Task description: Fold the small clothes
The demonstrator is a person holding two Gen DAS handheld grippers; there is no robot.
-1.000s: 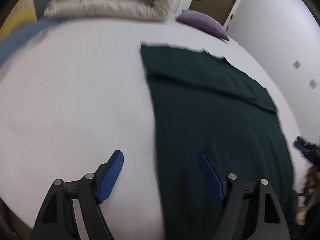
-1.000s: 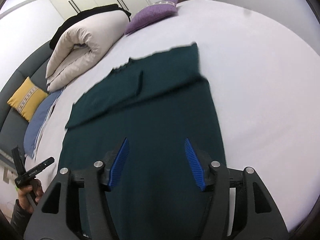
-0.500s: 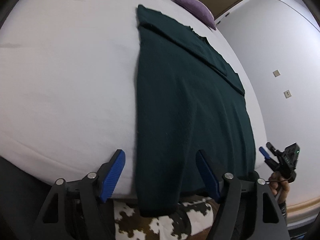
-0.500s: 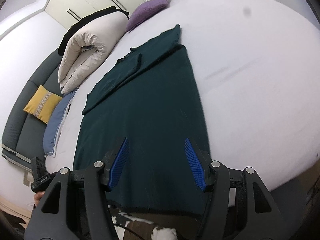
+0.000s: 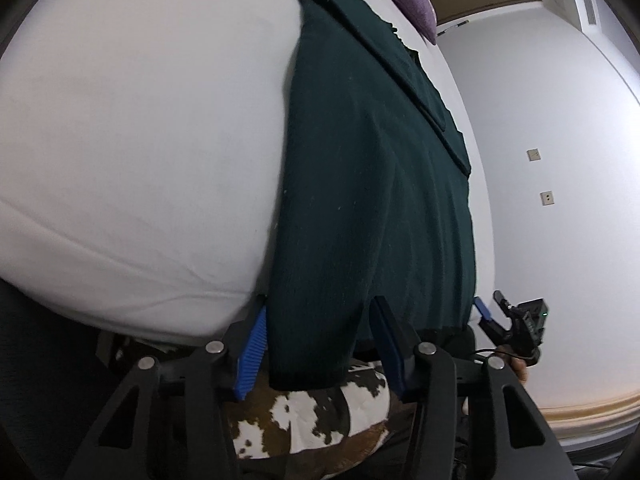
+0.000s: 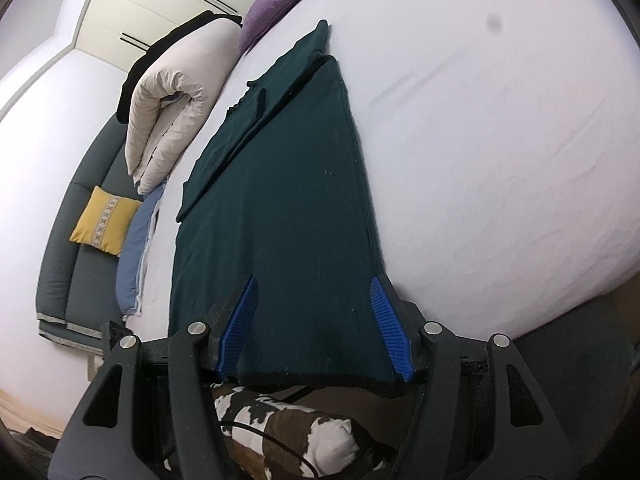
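A dark green garment (image 5: 372,168) lies flat on the white bed (image 5: 140,128), its sleeves folded across the far end and its near hem hanging over the bed's edge. My left gripper (image 5: 318,350) is open, its blue pads either side of the hem's left corner. My right gripper (image 6: 320,328) is open, its pads either side of the hem's right corner of the garment (image 6: 288,200). Neither gripper is closed on the cloth. The right gripper also shows in the left wrist view (image 5: 508,320).
A rolled beige duvet (image 6: 176,96), a purple pillow (image 6: 272,8), a blue cloth (image 6: 136,240) and a yellow cushion (image 6: 104,220) lie at the far side. A cowhide rug (image 5: 312,412) covers the floor below the bed's edge.
Both grippers have drawn back and dropped from over the garment to the bed's near edge, now level with the hanging hem. Both stay open.
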